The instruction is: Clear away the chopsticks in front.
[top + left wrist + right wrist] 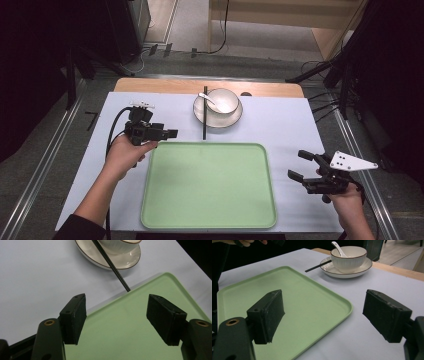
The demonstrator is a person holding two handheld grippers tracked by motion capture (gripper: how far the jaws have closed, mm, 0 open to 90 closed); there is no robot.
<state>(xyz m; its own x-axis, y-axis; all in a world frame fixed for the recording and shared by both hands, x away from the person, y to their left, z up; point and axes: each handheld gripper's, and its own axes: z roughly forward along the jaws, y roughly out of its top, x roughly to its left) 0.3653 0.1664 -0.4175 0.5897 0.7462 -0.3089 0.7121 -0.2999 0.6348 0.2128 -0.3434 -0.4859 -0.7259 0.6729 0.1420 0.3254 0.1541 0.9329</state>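
A pale green tray (210, 145) lies at the table's middle front with nothing on it. Behind it a white bowl (223, 100) stands on a white plate (234, 118), with a white spoon (207, 99) in the bowl. Black chopsticks (204, 120) rest on the plate's left rim and reach toward the tray. My left gripper (170, 133) hovers open over the tray's far left corner, and the left gripper view has its jaws (116, 315) wide apart above the tray (140, 322). My right gripper (300, 165) stands open to the right of the tray, with nothing between its jaws.
A white sheet (290, 125) covers the table, and a strip of bare wood (270, 89) runs along the far edge. Dark stands and cables (330, 75) crowd the floor beyond the table's right side. In the right gripper view the bowl (348, 261) and chopsticks (317, 267) sit past the tray (307, 297).
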